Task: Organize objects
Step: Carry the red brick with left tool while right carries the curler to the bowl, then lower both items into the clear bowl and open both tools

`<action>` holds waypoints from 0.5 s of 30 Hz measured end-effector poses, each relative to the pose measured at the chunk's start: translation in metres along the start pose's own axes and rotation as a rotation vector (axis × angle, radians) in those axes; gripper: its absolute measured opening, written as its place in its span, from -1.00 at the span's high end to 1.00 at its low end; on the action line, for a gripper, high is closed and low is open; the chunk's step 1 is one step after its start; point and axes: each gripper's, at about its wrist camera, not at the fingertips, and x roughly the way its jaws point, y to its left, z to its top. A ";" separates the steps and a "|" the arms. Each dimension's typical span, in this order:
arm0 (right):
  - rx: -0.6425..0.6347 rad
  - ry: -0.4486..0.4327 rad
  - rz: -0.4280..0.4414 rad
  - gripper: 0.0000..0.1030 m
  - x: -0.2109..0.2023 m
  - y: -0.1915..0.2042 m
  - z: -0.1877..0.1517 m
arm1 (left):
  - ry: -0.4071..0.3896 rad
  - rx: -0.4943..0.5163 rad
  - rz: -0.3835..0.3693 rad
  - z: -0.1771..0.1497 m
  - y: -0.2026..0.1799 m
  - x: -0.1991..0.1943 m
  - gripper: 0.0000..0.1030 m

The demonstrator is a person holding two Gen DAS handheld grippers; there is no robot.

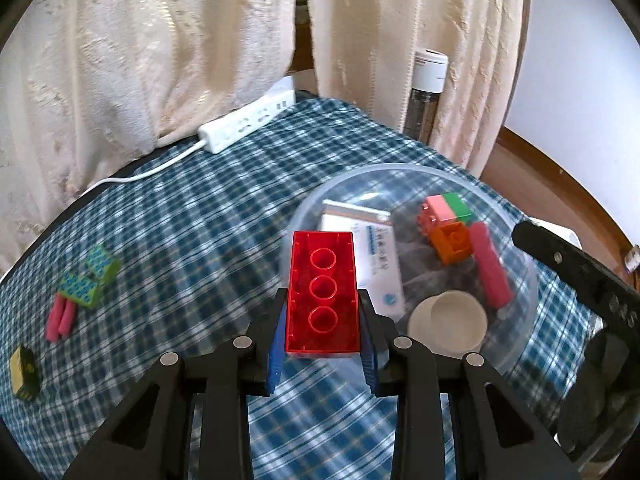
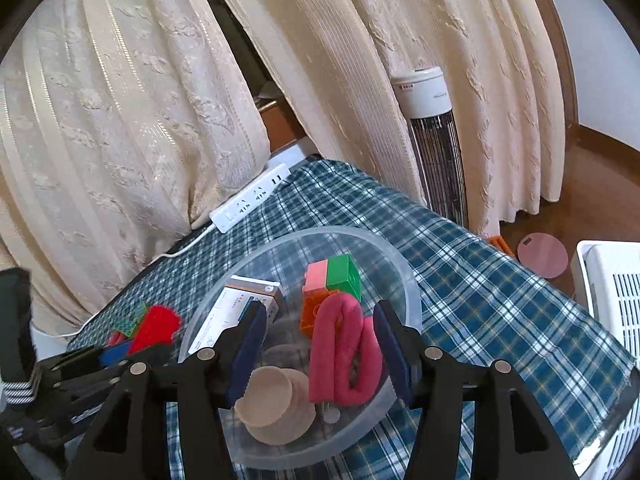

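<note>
Cream curtains hang behind the surface, which is covered by a blue-and-white plaid cloth. A tower fan stands on the floor beyond its far edge, and a white slatted basket sits at the right of the right wrist view. A clear plastic bowl rests on the cloth and holds a white medicine box, a beige round cup, a folded pink foam strip and a cluster of pink, green and orange toy bricks. A white power strip lies near the curtains with its cord trailing along the far edge.

The left tongs are clamped on a translucent red toy brick, hollow underside toward the camera, held at the near left rim of the bowl. The right tongs stand apart over the bowl, with the pink strip lying between the pads; the right-hand pad looks close against it, and I cannot tell if it touches.

On the cloth at the left, well apart from the bowl, lie a green patterned block touching a few pink sticks, and a small yellow-and-black cube.
</note>
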 end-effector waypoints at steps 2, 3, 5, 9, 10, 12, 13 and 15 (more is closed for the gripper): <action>-0.020 -0.010 -0.014 -0.14 -0.003 0.002 -0.002 | 0.010 0.002 -0.011 0.004 -0.007 0.006 0.37; -0.031 -0.012 -0.018 -0.14 -0.004 0.003 -0.003 | 0.016 0.005 -0.018 0.007 -0.011 0.010 0.37; -0.060 -0.015 -0.024 -0.14 -0.006 0.007 -0.007 | 0.022 0.011 -0.025 0.009 -0.017 0.015 0.37; -0.069 -0.031 -0.031 -0.14 -0.011 0.005 -0.009 | 0.035 0.029 -0.036 0.013 -0.029 0.026 0.37; -0.058 -0.035 -0.030 -0.14 -0.013 0.002 -0.008 | 0.039 0.035 -0.040 0.015 -0.032 0.029 0.37; -0.036 -0.045 -0.029 -0.14 -0.015 -0.004 -0.005 | 0.040 0.042 -0.047 0.018 -0.036 0.033 0.37; -0.027 -0.049 -0.031 -0.14 -0.016 -0.007 -0.004 | 0.040 0.047 -0.052 0.020 -0.040 0.035 0.37; -0.012 -0.052 -0.034 -0.14 -0.017 -0.012 -0.003 | 0.039 0.055 -0.065 0.024 -0.045 0.038 0.37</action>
